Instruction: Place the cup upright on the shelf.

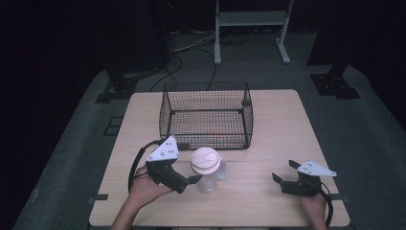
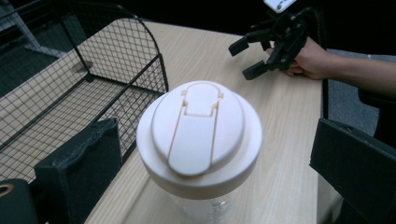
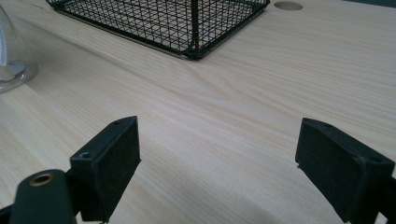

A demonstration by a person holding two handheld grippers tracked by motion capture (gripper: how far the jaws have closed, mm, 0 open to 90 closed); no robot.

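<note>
A clear bottle with a cream flip lid (image 1: 206,163) stands upright on the wooden table (image 1: 282,124), just in front of a black wire basket (image 1: 206,86). My left gripper (image 1: 203,176) is open, its jaws standing on either side of the bottle. In the left gripper view the lid (image 2: 200,135) sits between the two pads (image 2: 84,158), with gaps on both sides. My right gripper (image 1: 284,170) rests open near the table's front right, nothing between its jaws. The right gripper view has that gripper (image 3: 219,154) over bare wood, the bottle's base (image 3: 11,56) at the far left.
The wire basket (image 2: 116,70) looks empty and takes up the table's middle back; its corner (image 3: 187,28) is ahead of the right gripper. A round hole (image 3: 288,5) marks the tabletop. The other hand's gripper (image 2: 250,58) shows beyond the lid. Stands and cables lie on the floor behind.
</note>
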